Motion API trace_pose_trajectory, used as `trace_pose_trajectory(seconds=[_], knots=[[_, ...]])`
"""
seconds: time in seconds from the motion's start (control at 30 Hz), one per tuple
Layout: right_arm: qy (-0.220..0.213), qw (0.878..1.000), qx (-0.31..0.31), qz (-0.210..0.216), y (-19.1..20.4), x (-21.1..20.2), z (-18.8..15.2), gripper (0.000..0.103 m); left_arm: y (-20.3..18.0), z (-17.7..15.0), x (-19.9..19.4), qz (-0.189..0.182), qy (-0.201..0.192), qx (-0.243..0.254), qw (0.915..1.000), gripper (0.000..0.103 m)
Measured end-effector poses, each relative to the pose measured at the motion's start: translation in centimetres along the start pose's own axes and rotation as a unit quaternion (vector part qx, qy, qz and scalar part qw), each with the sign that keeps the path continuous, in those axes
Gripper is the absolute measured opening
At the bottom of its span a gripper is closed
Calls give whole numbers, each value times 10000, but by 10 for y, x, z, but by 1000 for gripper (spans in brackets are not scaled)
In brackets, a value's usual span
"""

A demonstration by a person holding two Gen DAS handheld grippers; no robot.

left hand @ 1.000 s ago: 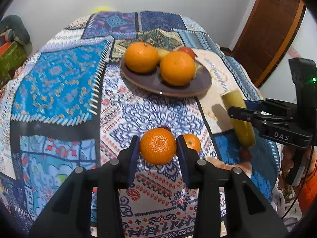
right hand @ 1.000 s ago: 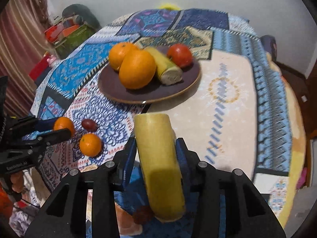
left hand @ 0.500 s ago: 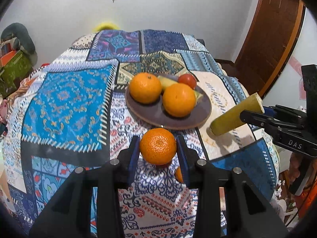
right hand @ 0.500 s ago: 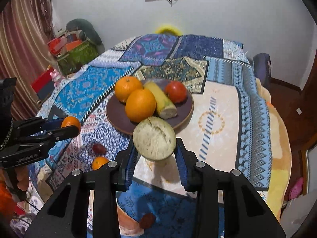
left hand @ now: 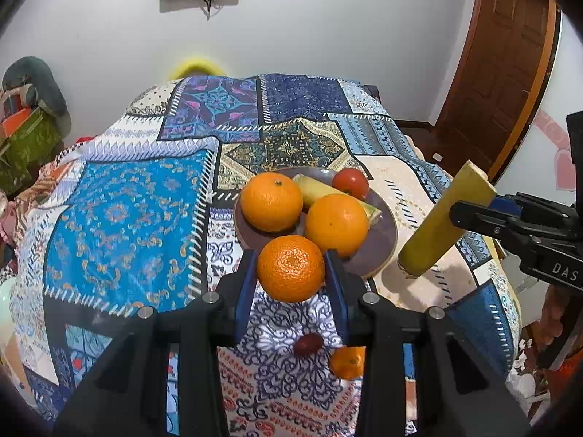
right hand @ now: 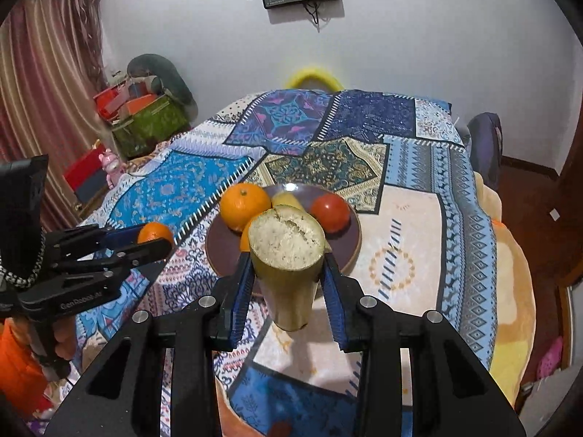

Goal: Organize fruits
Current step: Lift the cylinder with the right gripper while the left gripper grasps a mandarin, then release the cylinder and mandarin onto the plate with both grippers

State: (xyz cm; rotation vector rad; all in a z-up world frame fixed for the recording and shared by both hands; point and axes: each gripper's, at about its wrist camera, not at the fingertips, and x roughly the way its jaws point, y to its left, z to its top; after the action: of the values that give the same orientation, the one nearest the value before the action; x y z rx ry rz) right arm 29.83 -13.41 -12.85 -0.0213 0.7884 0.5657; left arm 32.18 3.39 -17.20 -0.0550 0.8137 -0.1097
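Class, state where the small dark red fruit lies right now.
In the left wrist view the small dark red fruit lies on the patterned tablecloth, beside a small orange, nearer the camera than the plate.

- White letters "DAS" stand on the black plastic body of the right gripper (left hand: 473,215), seen at the right edge.
- Grey lettering "GenRobot.AI" runs along the black plastic body of the left gripper (right hand: 155,242).

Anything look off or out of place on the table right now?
Two fruits lie loose on the tablecloth short of the plate: a small orange and a small dark red fruit. The yellow piece in the right gripper shows a cracked cut end.
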Motion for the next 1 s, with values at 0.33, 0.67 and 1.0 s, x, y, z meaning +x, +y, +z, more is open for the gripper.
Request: trace_pose_trajectory(seconds=[0.33,0.67,1.0], knots=[[139,9998,-65,116,5,29,12,34,4,12,28,52,56,63,10000,37],[201,9996,12,219,-2,55,19,34,12,10,70,53,363,-23,9993,37],[227,9997,-23,-81,-10,71,20,37,13,11,87,51,425,-35,9991,37]])
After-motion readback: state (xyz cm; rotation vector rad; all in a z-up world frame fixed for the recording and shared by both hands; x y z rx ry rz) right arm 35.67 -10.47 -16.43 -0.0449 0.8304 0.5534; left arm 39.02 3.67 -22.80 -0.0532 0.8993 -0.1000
